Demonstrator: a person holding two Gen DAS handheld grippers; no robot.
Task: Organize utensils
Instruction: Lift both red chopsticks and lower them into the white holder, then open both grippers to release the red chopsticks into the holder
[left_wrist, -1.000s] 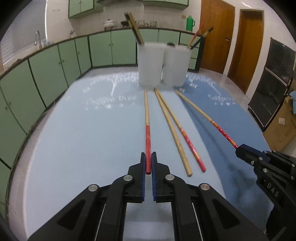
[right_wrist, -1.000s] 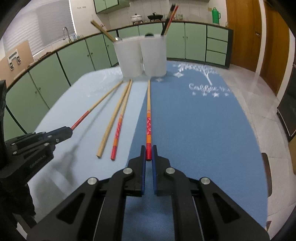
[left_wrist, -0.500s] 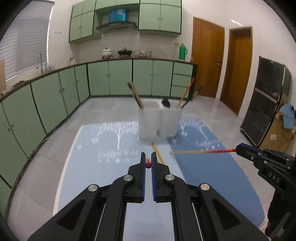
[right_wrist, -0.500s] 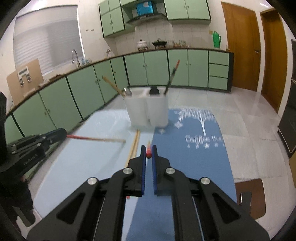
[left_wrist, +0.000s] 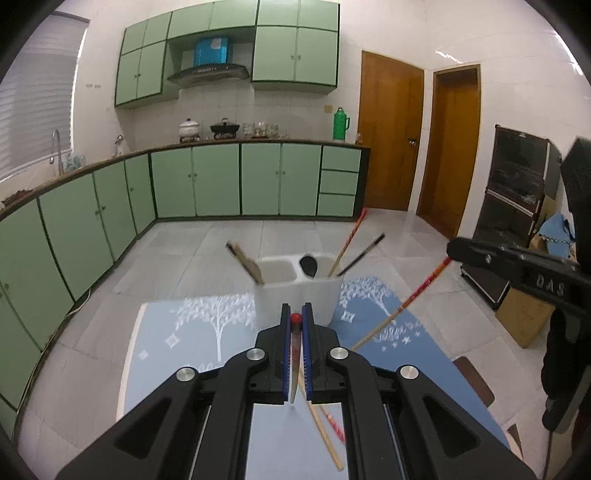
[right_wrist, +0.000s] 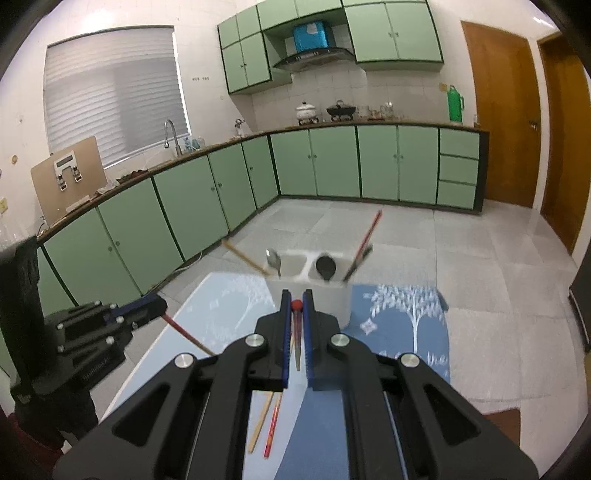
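My left gripper (left_wrist: 295, 310) is shut on the red end of a chopstick (left_wrist: 294, 347), whose shaft hangs down between the jaws above the table. In the right wrist view my right gripper (right_wrist: 296, 296) is likewise shut on a red-ended chopstick (right_wrist: 297, 347). The white two-compartment holder (left_wrist: 273, 295) stands just beyond both grippers and holds chopsticks, a spoon (right_wrist: 274, 260) and a black ladle (left_wrist: 308, 265). Two more chopsticks (left_wrist: 325, 432) lie on the blue cloth below. Each gripper shows in the other's view, with its chopstick (left_wrist: 406, 302) slanting down.
The table carries a cloth, light blue (left_wrist: 192, 332) on the left and darker blue (right_wrist: 406, 325) on the right. Green kitchen cabinets (left_wrist: 221, 181) line the far wall. Wooden doors (left_wrist: 391, 136) and a dark cabinet (left_wrist: 517, 206) stand to the right. A chair seat (left_wrist: 472, 380) sits beside the table.
Both grippers have risen from the table with their chopsticks, which now hang slanting down instead of lying flat. The views have tilted up toward the holder's open top.
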